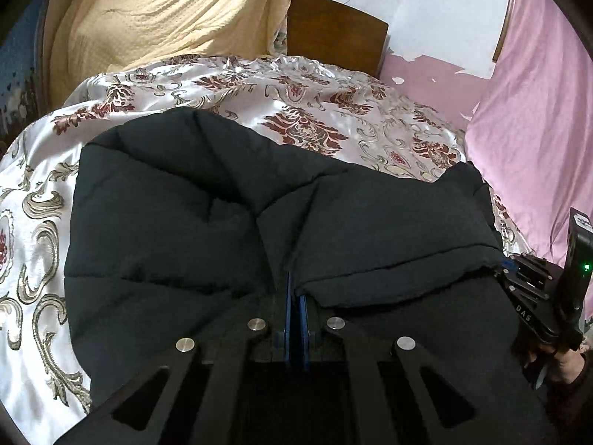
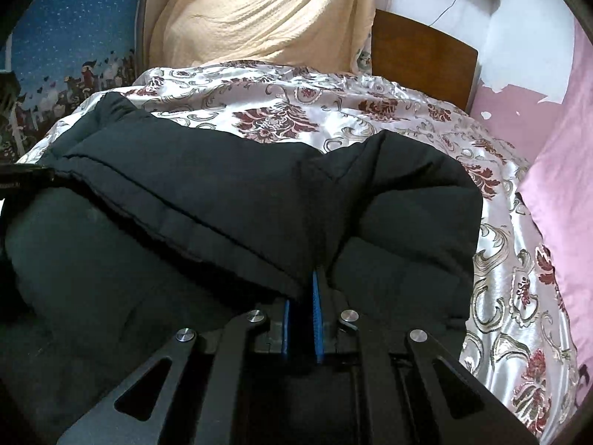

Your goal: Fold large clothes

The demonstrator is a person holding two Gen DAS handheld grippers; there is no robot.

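my left gripper point(image 1: 294, 289): blue pads nearly together, pinching black padded jacket point(image 1: 185, 222) fold. my right gripper point(image 2: 304, 285): narrow too, jacket hem clamped between pads. jacket bunched on floral satin bedspread point(image 1: 296, 92), long axis roughly left-right across my view; collar, sleeves hidden, i cannot tell which end is which. fingertips buried in fabric. beyond: beige blanket point(image 1: 166, 11), wooden headboard point(image 1: 333, 29).

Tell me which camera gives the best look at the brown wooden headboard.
The right wrist view: the wooden headboard sits larger there, with its top edge and right side plain against the white wall. The left wrist view shows the same headboard smaller; in both, the patterned bedspread hides its lower part.
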